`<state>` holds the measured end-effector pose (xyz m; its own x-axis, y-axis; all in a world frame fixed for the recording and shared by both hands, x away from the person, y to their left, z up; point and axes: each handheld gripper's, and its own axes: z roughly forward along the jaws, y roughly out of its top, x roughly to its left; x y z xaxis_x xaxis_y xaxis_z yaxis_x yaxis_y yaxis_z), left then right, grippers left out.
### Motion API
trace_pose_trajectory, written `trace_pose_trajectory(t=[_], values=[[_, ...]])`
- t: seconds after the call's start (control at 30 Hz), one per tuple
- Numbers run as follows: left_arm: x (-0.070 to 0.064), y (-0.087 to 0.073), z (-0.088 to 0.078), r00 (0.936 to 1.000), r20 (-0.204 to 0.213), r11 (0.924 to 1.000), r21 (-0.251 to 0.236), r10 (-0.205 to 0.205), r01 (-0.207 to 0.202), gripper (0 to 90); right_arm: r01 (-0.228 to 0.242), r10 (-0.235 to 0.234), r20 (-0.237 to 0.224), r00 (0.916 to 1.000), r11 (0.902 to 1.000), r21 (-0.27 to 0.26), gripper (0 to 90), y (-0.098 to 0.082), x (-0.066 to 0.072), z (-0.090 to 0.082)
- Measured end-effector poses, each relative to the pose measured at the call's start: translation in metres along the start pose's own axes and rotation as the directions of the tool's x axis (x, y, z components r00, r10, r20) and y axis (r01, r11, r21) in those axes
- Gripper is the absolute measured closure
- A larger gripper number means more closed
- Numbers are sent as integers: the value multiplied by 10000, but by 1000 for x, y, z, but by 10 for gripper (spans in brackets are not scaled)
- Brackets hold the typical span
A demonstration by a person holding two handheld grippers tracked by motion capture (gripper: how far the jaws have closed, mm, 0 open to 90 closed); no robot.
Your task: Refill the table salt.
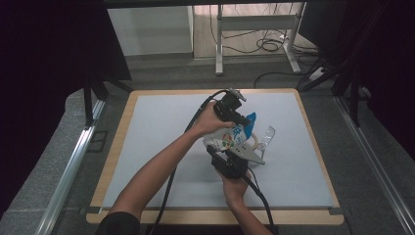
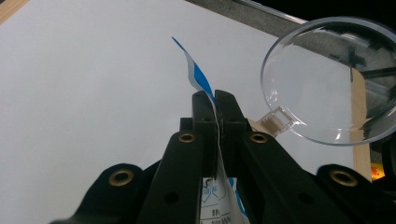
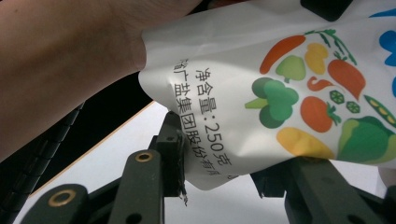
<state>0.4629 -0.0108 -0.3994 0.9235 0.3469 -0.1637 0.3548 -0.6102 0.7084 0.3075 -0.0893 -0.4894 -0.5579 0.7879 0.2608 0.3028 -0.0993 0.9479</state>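
Observation:
A white pouch with printed vegetables and a blue top is held up over the white mat. My left gripper comes from the far side and is shut on the pouch's thin blue-and-white top edge, which runs between its jaws. My right gripper comes from the near side. Its jaws stand on both sides of the pouch's lower end and press on it. A clear round plastic lid with a small tab stands just right of the pouch.
The mat lies on a wooden table whose rim shows all around. Beyond the far edge stand a desk frame and loose cables on the floor. Metal rails run along both sides.

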Motion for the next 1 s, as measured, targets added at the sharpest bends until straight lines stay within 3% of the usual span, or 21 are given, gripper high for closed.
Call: trace_pose_trajectory(t=[1.0], values=[[-1, -1, -2, 10000, -3, 10000, -59, -26, 26, 890, 44, -44, -102, 9999, 10000, 3, 620, 2, 0, -1]])
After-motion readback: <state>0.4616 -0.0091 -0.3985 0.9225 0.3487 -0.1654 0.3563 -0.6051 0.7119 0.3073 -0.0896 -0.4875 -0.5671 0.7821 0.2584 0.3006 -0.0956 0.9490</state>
